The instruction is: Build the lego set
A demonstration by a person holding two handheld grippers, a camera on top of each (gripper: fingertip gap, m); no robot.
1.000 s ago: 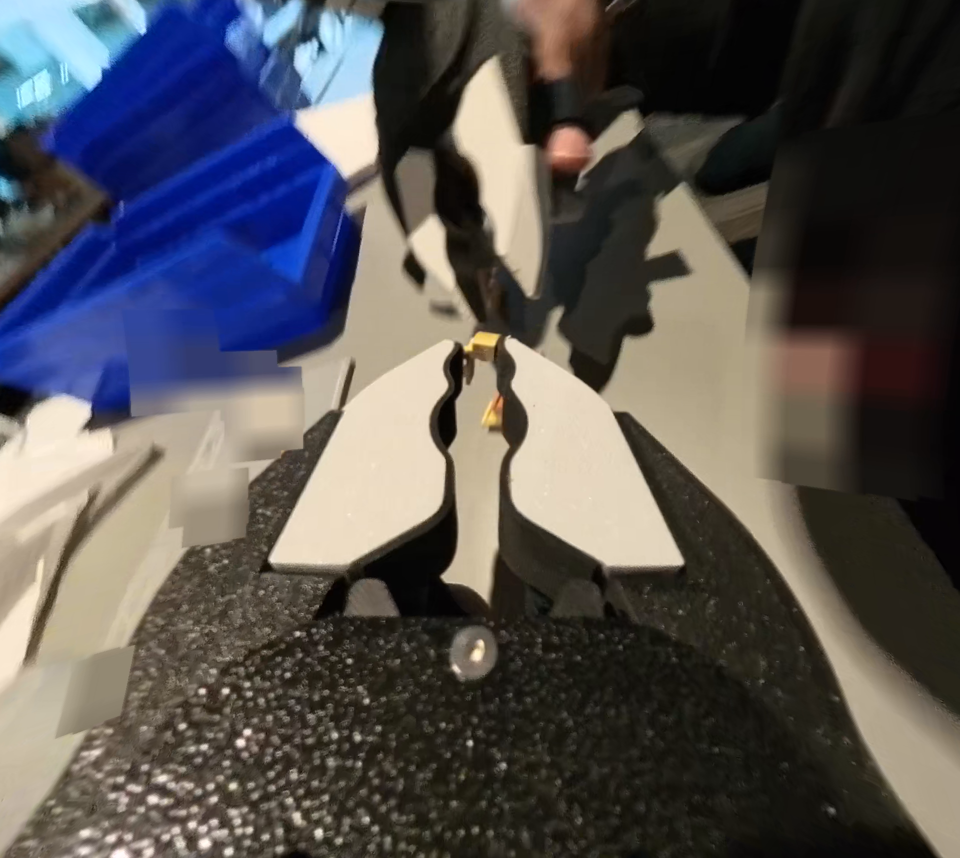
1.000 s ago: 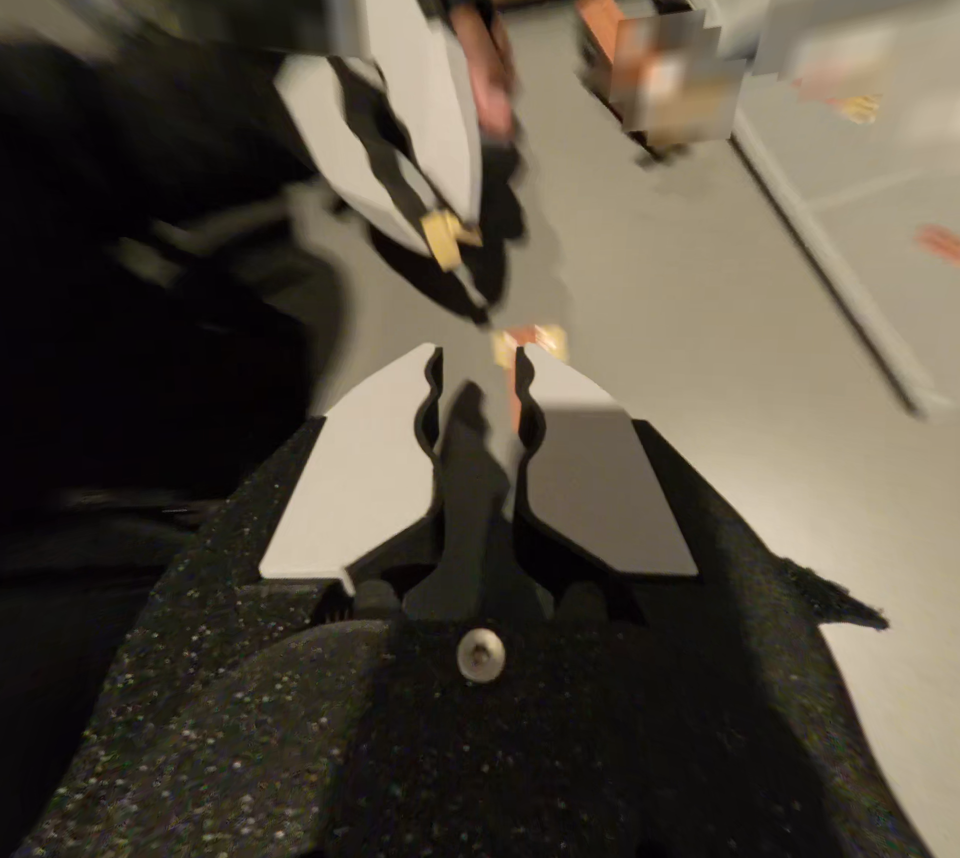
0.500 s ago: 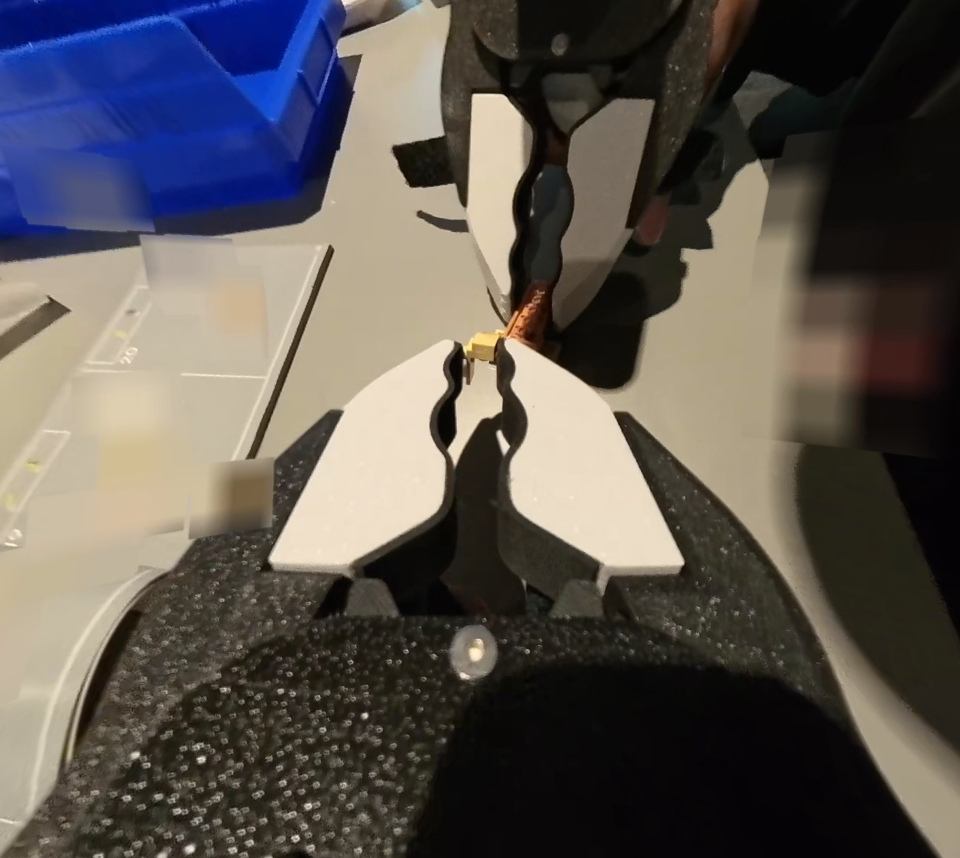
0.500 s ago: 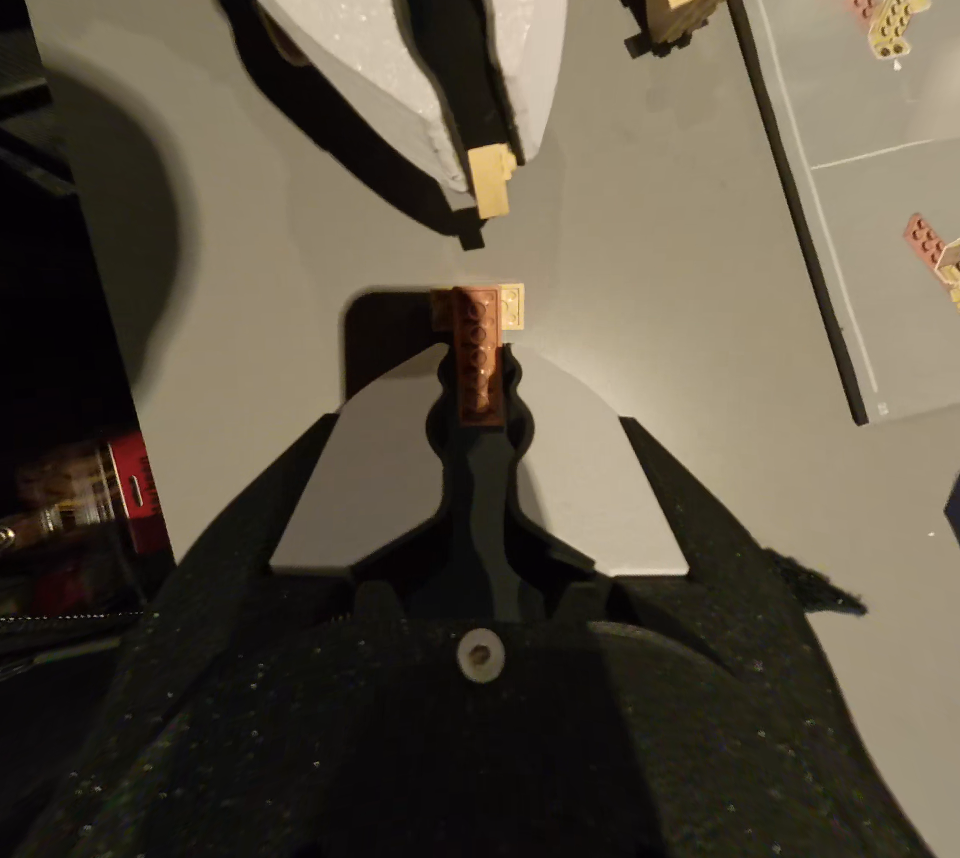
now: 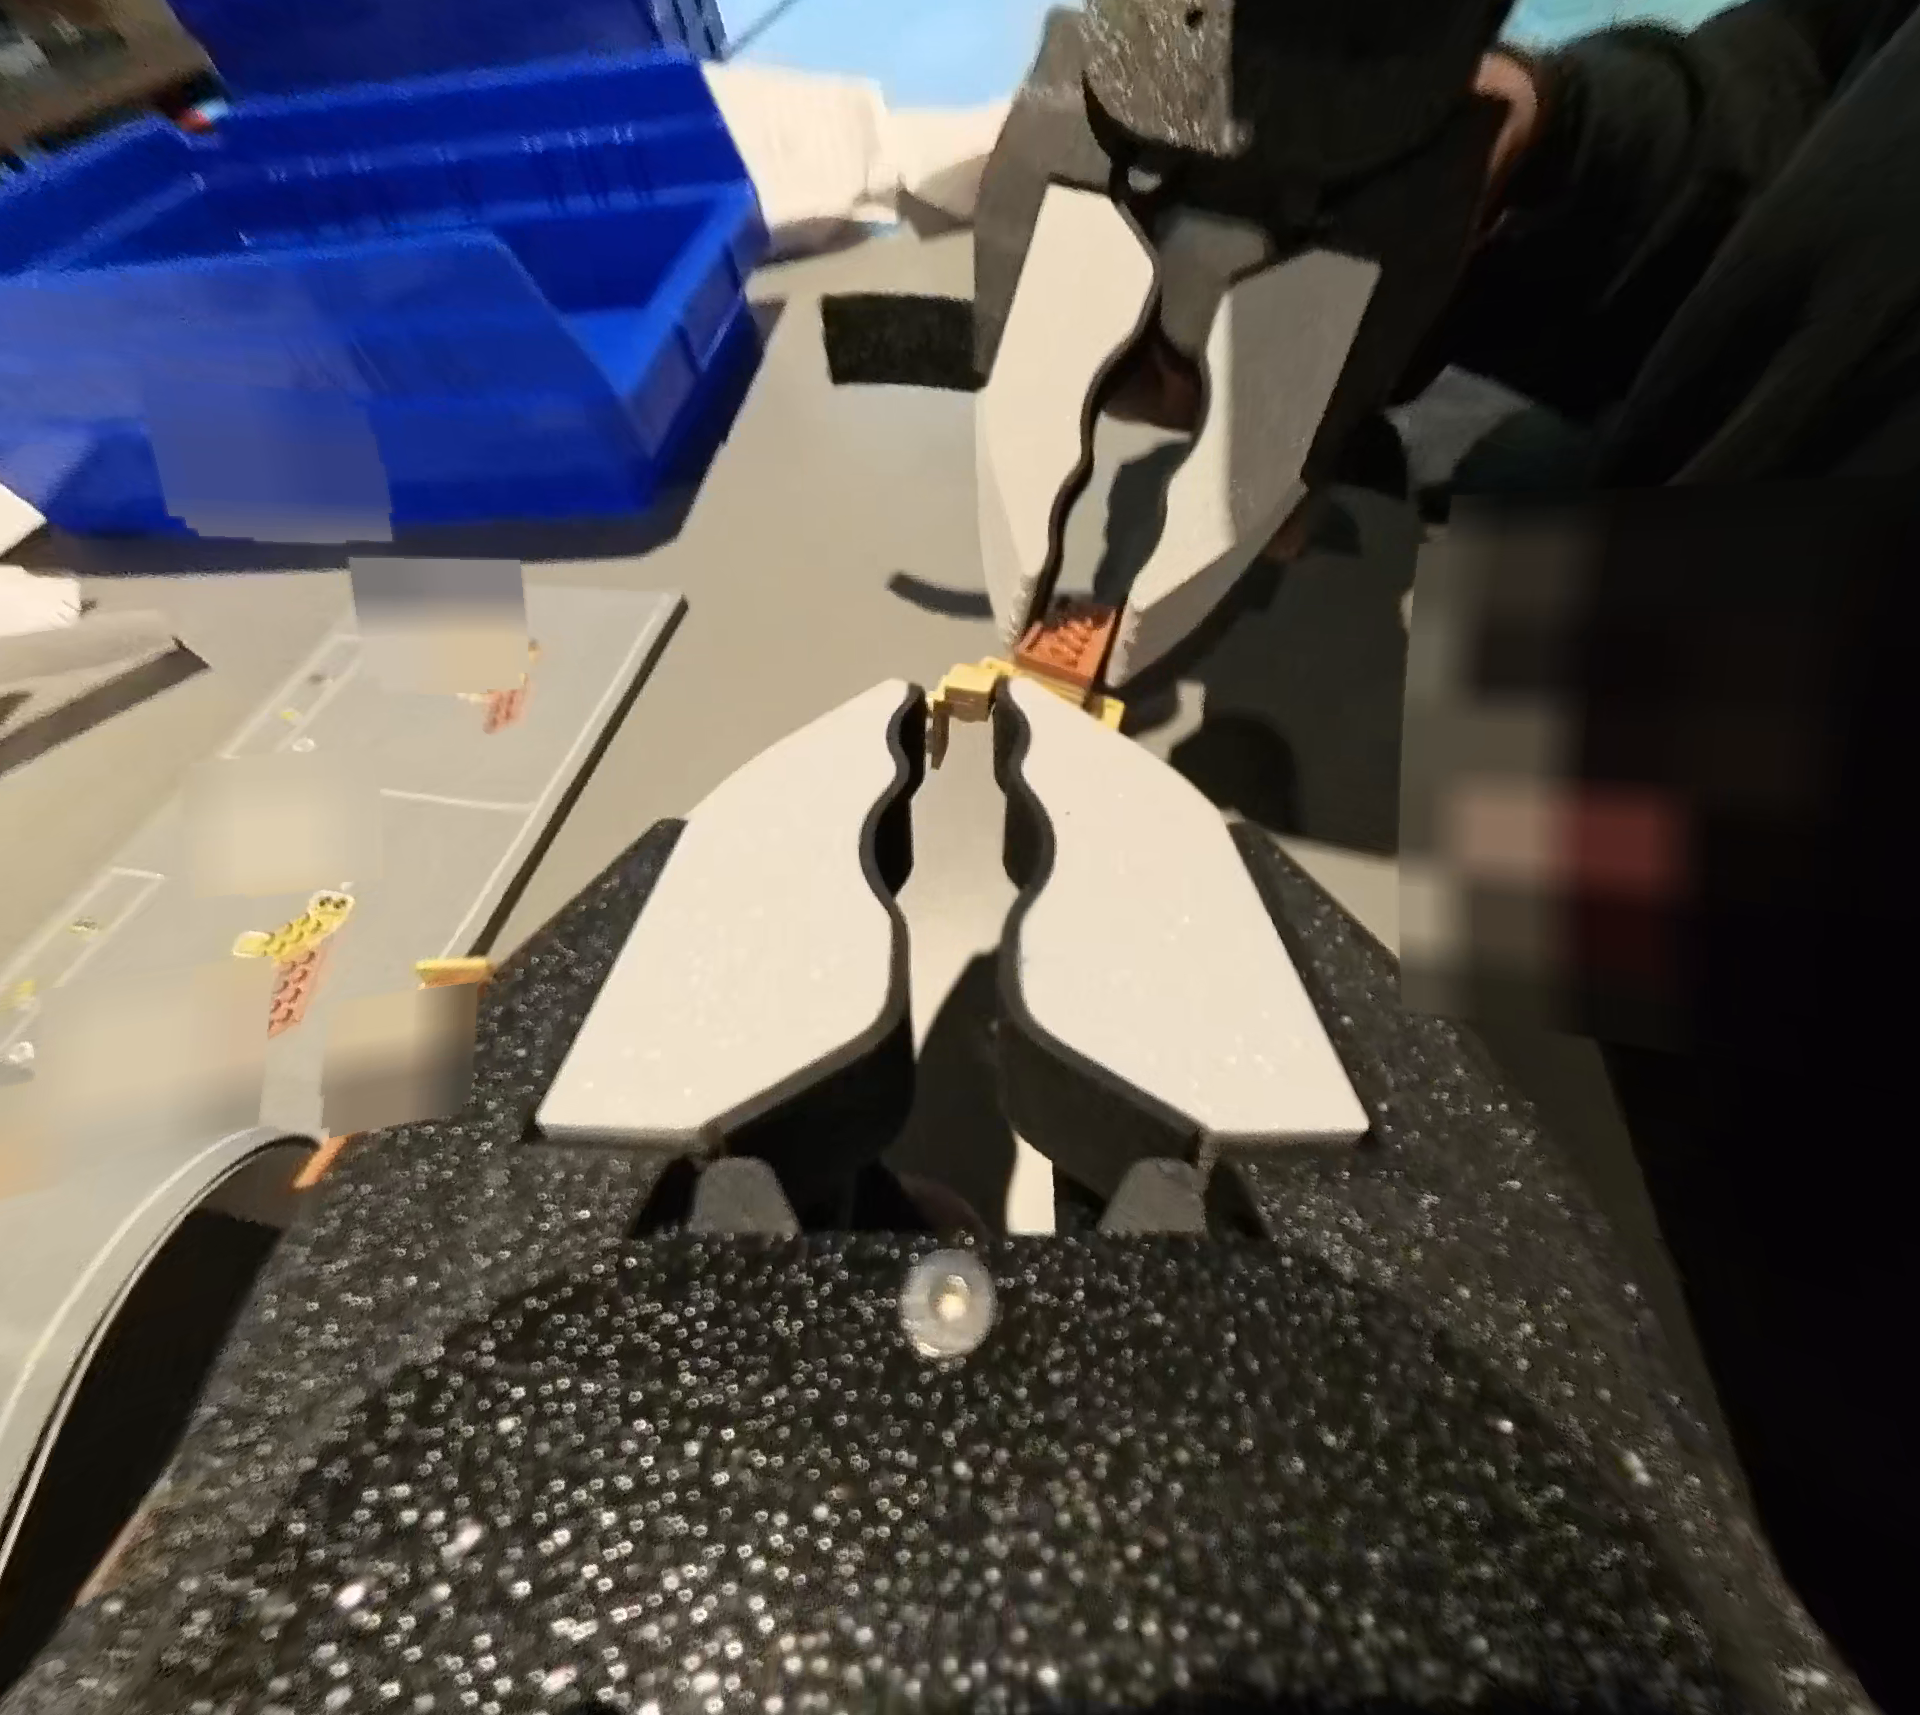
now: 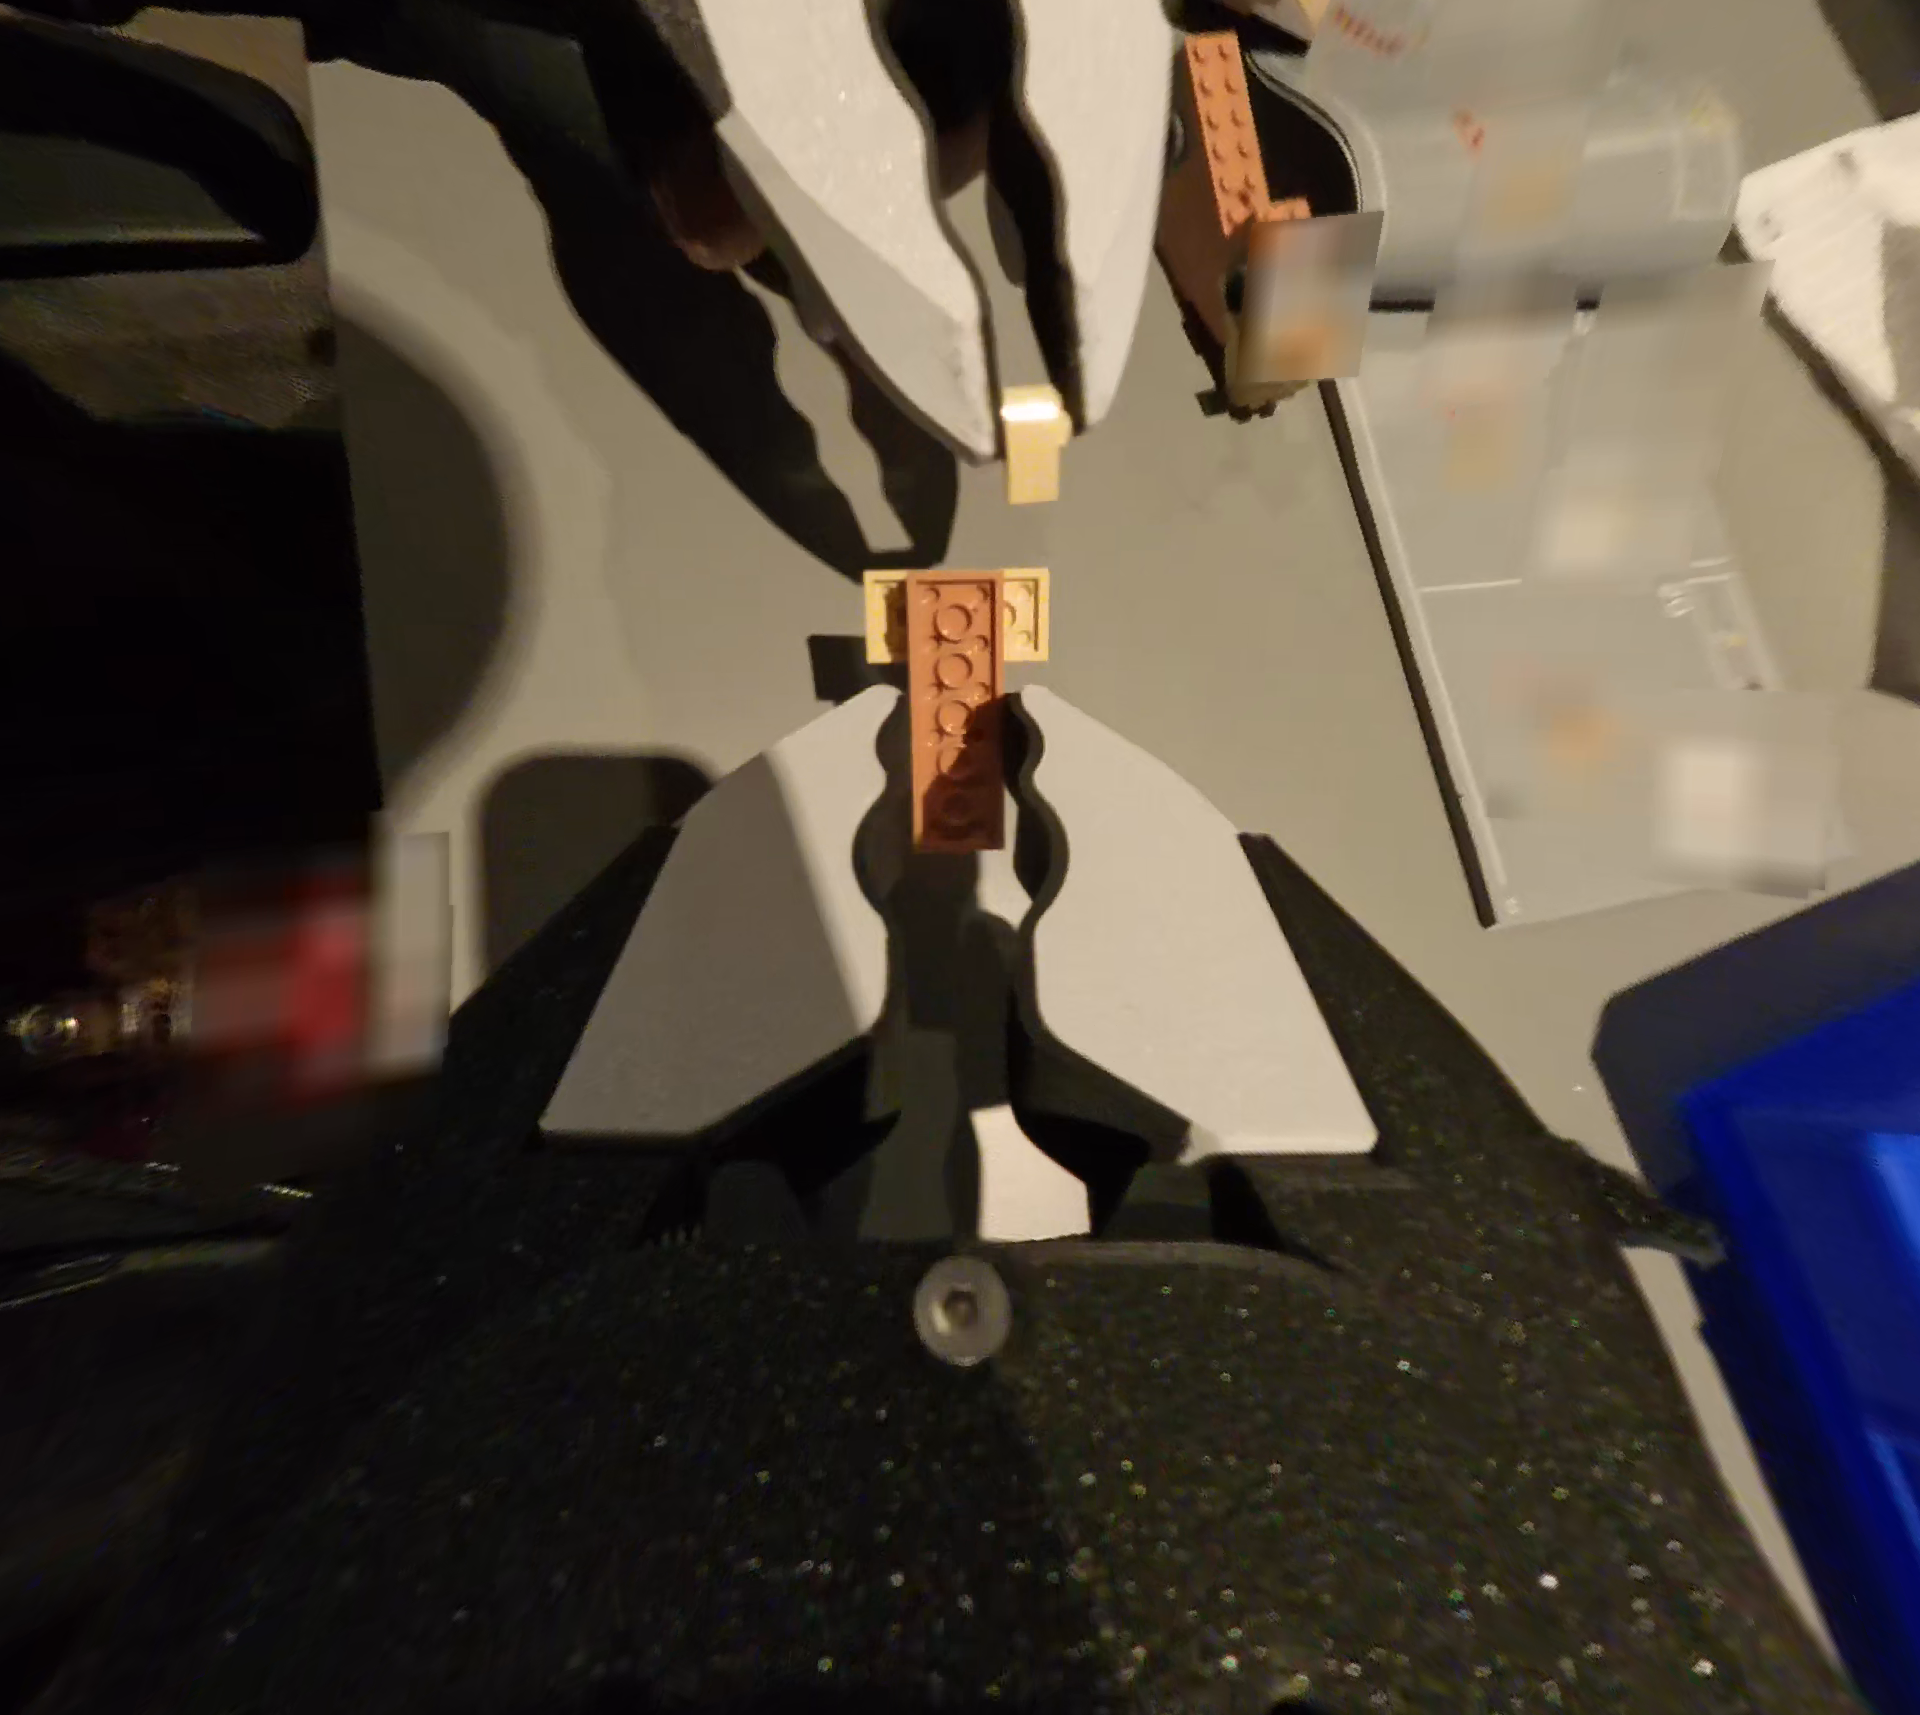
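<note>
Two-gripper Lego assembly, seen from both wrist views. Left gripper point(image 5: 961, 704) has its jaws closed on a small tan piece point(image 5: 964, 697), pinched at the very fingertips so that part of it juts beyond them; from the right wrist view the same tan piece point(image 6: 1034, 452) pokes out of the tips of that gripper point(image 6: 1031, 418). Right gripper point(image 6: 954, 697) has its jaws clamped on the rear half of a long brown studded plate point(image 6: 954, 720), which lies lengthwise in the gap between the fingers, studs facing the camera. The plate's front end extends past the fingertips and crosses a tan plate point(image 6: 1023, 616) fixed beneath it, forming a T. The small tan piece sits just beyond the head of this T, apart from it in the right wrist view; in the left wrist view the two nearly touch and contact cannot be judged.

Beside the left gripper, another brown plate point(image 6: 1231, 127) rests against a partly blurred-out object. Open instruction pages point(image 5: 312, 834) with pictured parts lie on the table's left side, and a small loose tan piece point(image 5: 452, 969) lies at the pages' edge. Blue storage bins point(image 5: 416, 263) stand behind. A dark-sleeved arm point(image 5: 1662, 211) holds the right gripper point(image 5: 1081, 616).

Work surface is a plain grey table point(image 6: 675, 470); a bright room with furniture shows blurred in the background.
</note>
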